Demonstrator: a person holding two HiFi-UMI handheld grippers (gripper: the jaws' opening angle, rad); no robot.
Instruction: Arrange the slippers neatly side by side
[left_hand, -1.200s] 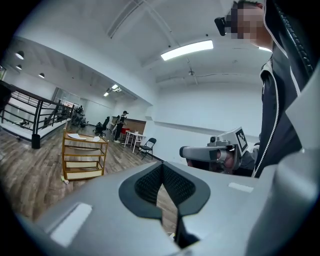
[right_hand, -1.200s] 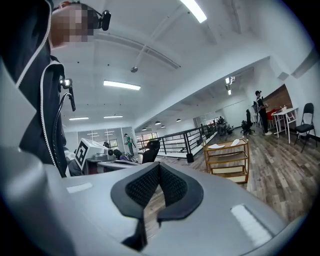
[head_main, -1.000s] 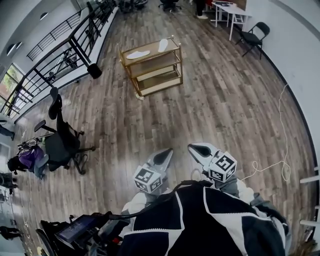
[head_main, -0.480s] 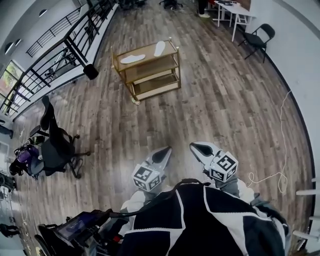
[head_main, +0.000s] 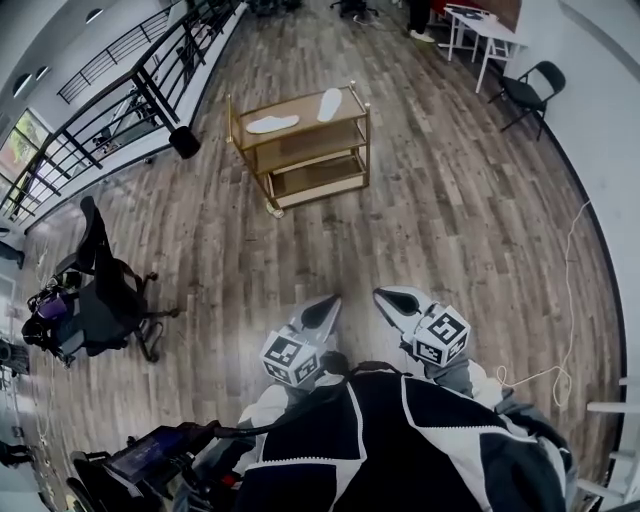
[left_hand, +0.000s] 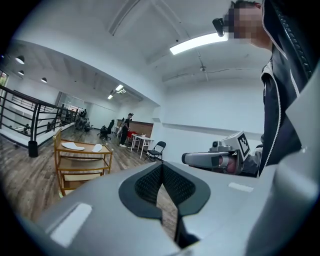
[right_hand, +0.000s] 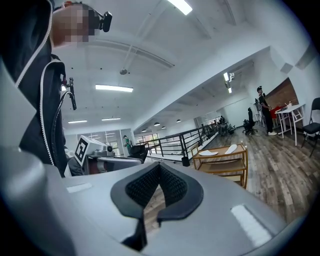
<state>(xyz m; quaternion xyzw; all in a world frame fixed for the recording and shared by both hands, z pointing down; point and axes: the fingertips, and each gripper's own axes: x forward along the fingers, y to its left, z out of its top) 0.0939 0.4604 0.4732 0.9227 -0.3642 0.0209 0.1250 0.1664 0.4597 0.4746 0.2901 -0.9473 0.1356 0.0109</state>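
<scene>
Nothing is arranged yet. On the top of the wooden shelf cart (head_main: 303, 150), well ahead across the floor, one slipper (head_main: 272, 124) and the other slipper (head_main: 329, 103) are seen apart and unaligned in the head view. Only the gripper views show the jaws of the left gripper (head_main: 322, 312) and right gripper (head_main: 395, 300) pressed together, empty.

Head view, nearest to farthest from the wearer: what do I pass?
Black-and-white jacket → left gripper and right gripper, level with each other, both shut and empty → gold-framed three-tier wooden cart carrying two white slippers on its top shelf → white table.
</scene>
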